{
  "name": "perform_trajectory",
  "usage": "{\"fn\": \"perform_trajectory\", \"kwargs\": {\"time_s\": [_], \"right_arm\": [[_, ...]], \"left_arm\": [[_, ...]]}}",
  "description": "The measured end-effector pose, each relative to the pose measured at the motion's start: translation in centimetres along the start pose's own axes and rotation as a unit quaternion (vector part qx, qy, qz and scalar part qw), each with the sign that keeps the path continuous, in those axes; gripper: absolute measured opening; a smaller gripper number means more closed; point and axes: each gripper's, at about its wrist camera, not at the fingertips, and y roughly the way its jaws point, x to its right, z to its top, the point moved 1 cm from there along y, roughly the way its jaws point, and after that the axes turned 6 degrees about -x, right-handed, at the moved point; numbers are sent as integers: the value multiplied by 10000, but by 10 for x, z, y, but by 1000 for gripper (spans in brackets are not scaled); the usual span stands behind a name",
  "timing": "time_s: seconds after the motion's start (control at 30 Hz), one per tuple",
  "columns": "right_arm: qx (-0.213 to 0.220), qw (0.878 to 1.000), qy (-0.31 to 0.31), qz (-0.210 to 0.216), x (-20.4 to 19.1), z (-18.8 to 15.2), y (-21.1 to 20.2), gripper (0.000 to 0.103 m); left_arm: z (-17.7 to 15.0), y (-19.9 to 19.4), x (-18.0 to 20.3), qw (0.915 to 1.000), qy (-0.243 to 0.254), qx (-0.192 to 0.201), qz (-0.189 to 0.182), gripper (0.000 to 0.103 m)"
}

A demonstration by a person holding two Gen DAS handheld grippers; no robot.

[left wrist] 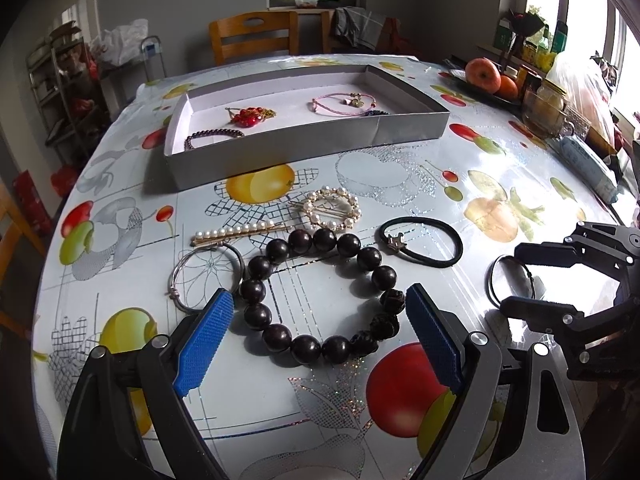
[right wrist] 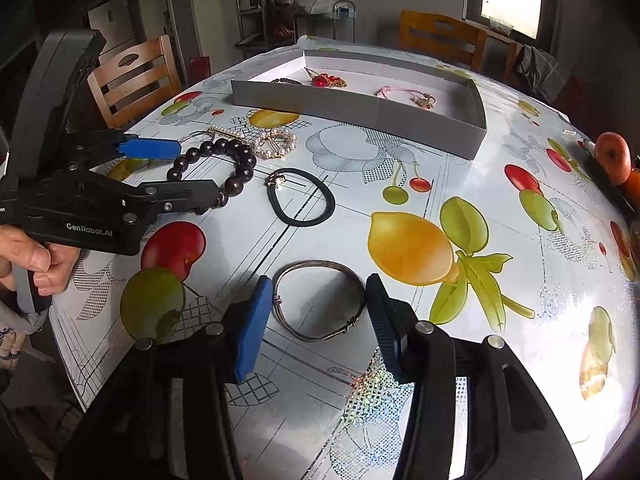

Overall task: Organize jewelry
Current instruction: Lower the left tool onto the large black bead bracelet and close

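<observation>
A large dark wooden bead bracelet [left wrist: 320, 296] lies on the table between the open blue pads of my left gripper [left wrist: 320, 308]; it also shows in the right wrist view [right wrist: 216, 168]. My right gripper [right wrist: 318, 296] is open around a silver bangle [right wrist: 320, 300] lying flat. A second silver bangle [left wrist: 206, 276], a pearl hairpin [left wrist: 240, 234], a pearl ring clip [left wrist: 332, 208] and a black hair tie [left wrist: 420, 246] lie nearby. The grey tray [left wrist: 308, 148] behind holds a red bead piece [left wrist: 250, 114], a dark bead bracelet [left wrist: 214, 136] and a pink cord bracelet [left wrist: 344, 102].
The round table has a glossy fruit-print cloth [right wrist: 440, 240]. A plate of apples and oranges [left wrist: 486, 76], jars and bags stand at its right edge. Wooden chairs [left wrist: 252, 36] stand behind the table. A hand holds the left gripper's handle [right wrist: 36, 256].
</observation>
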Motion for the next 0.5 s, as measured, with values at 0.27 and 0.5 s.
{"fn": "perform_trajectory", "kwargs": {"time_s": [0.27,0.5], "right_arm": [[47,9999,68,119,3,0,-2,48],[101,9997,107,174,4,-1,-3,48]], "left_arm": [[11,-4,-17,9997,-217,122,63,86],[9,13,-19,9995,-200,-139,211,55]]}}
